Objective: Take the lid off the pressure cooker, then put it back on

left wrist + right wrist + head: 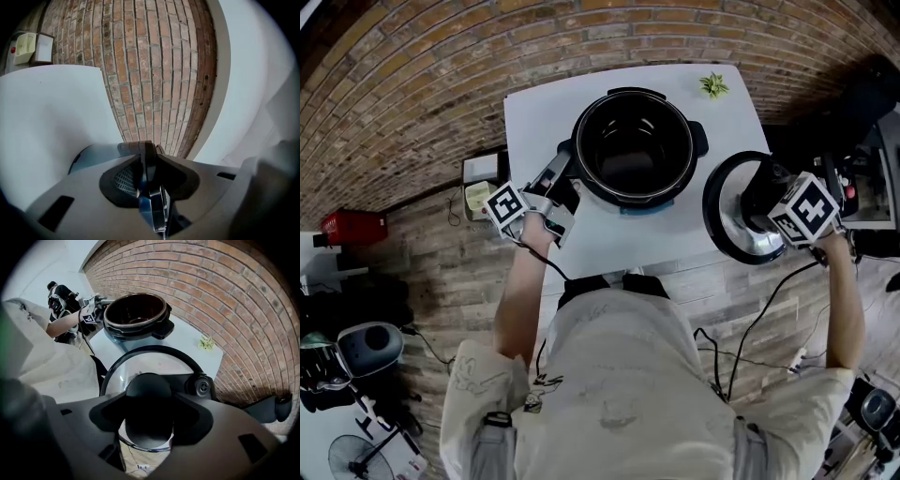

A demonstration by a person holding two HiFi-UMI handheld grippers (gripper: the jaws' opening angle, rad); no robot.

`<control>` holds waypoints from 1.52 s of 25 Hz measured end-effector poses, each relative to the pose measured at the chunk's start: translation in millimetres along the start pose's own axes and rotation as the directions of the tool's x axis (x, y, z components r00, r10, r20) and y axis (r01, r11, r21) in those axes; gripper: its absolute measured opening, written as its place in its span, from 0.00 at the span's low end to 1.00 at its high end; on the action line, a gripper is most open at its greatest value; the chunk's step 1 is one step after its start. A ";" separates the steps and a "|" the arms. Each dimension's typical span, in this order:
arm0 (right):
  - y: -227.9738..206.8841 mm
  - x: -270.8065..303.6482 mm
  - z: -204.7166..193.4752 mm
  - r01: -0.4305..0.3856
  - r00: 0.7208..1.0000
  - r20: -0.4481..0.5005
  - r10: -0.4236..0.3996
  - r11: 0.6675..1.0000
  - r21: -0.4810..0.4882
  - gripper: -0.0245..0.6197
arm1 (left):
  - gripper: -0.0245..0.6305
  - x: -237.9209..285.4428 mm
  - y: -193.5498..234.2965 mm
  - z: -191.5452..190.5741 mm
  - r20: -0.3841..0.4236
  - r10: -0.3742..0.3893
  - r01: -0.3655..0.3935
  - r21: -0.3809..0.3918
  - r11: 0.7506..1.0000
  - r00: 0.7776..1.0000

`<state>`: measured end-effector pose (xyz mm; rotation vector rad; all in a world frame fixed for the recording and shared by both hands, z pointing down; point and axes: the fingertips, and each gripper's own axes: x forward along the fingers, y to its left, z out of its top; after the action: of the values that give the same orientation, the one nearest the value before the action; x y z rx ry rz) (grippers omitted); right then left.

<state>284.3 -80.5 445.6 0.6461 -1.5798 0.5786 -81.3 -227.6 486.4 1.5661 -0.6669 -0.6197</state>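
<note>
— Starting from the table (534, 122): our pressure cooker (684, 178) stands open near the middle of its far edge. Where's the lid?
— The lid (727, 211) is off, tilted on edge in the air past the right edge. Our right gripper (150, 413) has its jaws fairly wide, clamped on the knob (149, 390).
— And the left gripper (152, 197)?
— Pinched narrow on the cooker's left side handle (564, 152), steadying it. We'd level the lid first, centre it over the rim, then lower it without letting that handle go.

The person wears a pale beige short-sleeved shirt (619, 375) with faint prints. The left claw (565, 159) and right claw (764, 199) are dark grey, each bearing a white cube (506, 206) with black square markers and trailing a black cable (769, 300).
</note>
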 end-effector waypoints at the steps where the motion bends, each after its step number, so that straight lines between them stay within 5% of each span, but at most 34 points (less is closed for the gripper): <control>1: 2.0 -9.9 3.9 0.003 1.000 0.001 -0.003 1.000 -0.008 0.49 | 0.22 0.1 -0.2 -0.5 -0.003 -0.001 0.001 -0.003 1.000 1.000; 14: 27.7 -78.3 102.3 0.001 0.996 0.092 0.008 0.995 -0.104 0.49 | 0.22 2.3 0.4 -1.3 -0.029 -0.030 0.030 -0.019 0.999 0.999; 24: 56.8 -58.4 195.8 -0.052 0.993 0.088 0.073 0.973 -0.226 0.49 | 0.22 4.0 3.6 -1.2 -0.055 -0.026 0.025 -0.019 1.000 0.998; 38: 63.5 -16.3 262.1 -0.097 0.991 0.056 0.118 0.953 -0.287 0.49 | 0.22 6.2 0.0 -6.0 -0.075 -0.044 0.040 -0.053 0.998 0.996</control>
<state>54.5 -216.1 402.7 0.3698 -1.7341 0.4001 -72.7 -228.0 487.0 1.5514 -0.5586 -0.6006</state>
